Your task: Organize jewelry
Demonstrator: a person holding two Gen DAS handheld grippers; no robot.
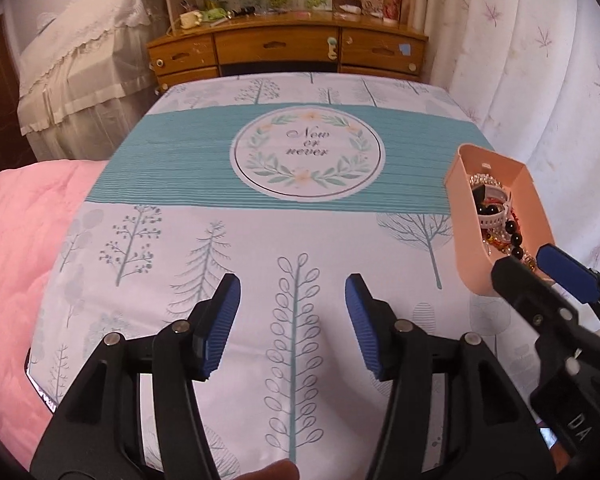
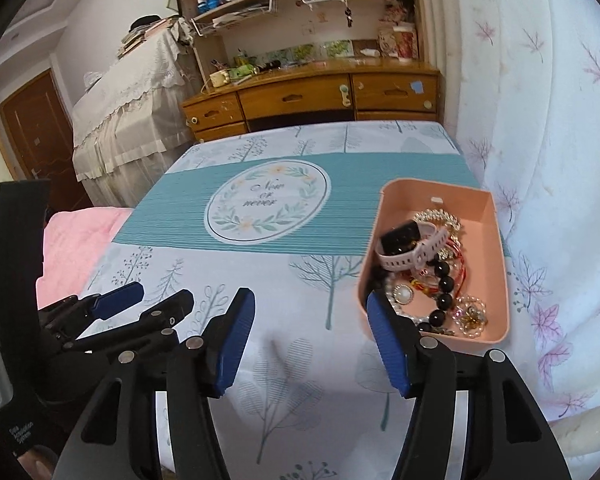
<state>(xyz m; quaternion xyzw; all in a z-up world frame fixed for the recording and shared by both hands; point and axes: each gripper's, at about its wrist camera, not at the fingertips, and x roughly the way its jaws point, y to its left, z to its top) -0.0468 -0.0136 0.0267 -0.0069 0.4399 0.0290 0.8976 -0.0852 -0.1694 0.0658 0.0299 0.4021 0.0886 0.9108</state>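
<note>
A peach plastic box (image 2: 496,240) stands at the right side of the table and holds a heap of jewelry: a pale pink watch (image 2: 414,246), a black bead bracelet (image 2: 444,284), a pearl piece (image 2: 402,294) and gold and crystal pieces (image 2: 470,316). The box also shows in the left wrist view (image 1: 466,248). My right gripper (image 2: 310,344) is open and empty, its right finger just in front of the box's near left corner. My left gripper (image 1: 292,326) is open and empty over the tablecloth, left of the box.
The table wears a white tree-print cloth with a teal band and a round "Now or never" emblem (image 1: 306,156). A pink quilt (image 1: 16,264) lies at the left. A wooden desk (image 1: 288,50) stands beyond the table; a curtain (image 1: 548,92) hangs at the right.
</note>
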